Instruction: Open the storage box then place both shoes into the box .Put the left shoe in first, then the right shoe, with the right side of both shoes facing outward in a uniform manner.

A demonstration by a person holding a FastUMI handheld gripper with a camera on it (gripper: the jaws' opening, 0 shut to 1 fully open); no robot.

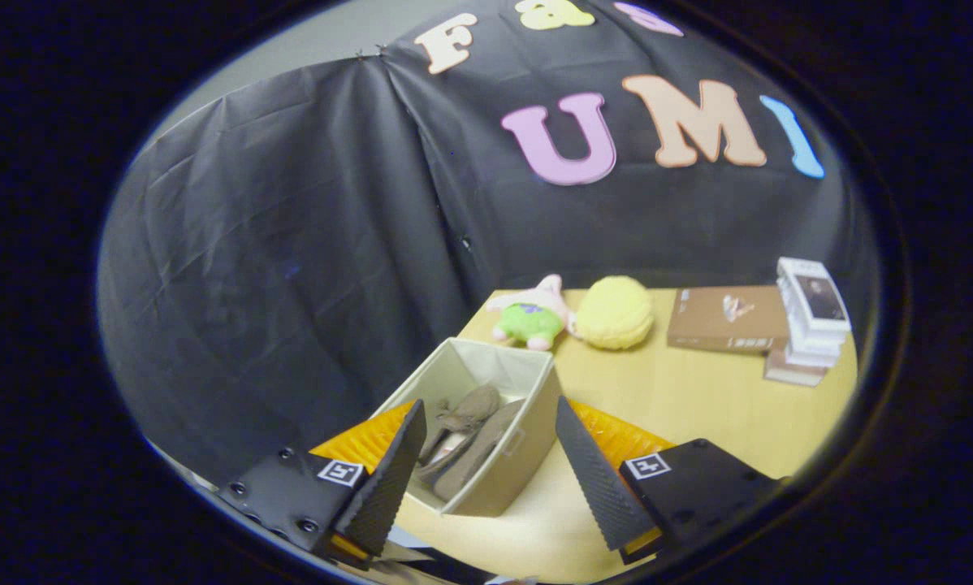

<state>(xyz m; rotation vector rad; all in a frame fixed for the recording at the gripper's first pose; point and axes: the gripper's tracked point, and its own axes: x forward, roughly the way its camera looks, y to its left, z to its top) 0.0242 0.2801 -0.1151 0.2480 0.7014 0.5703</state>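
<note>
Jaws released and spread wide, with nothing between them; gripper (486, 479) held above the near part of the desk (698, 406), tilted, looking down toward the storage box (503, 479). Box open, standing on the desk just ahead of the fingers and partly framed between them. Two brownish shoes (462, 439) lying inside the box, side by side along its length, close together or touching; not possible to tell from here which is the left and which the right, nor which side faces outward.

By judgement, placing nearly finished or finished, so the step in hand is most likely the check and the retreat. To do it well:
- Keep the jaws wide apart while leaving, so that no finger catches the soft wall of the box.
- Lift straight away from the box, not sideways, because the fabric wall probably bends and the light box slides easily on the smooth desk.
- If a shoe sits crooked, better to nudge it at the heel with one finger than to grasp again.

Beyond the box, well apart: a pink and green plush toy (531, 317), a yellow round plush (615, 312), a brown flat carton (726, 318) and a stack of books (811, 321).
</note>
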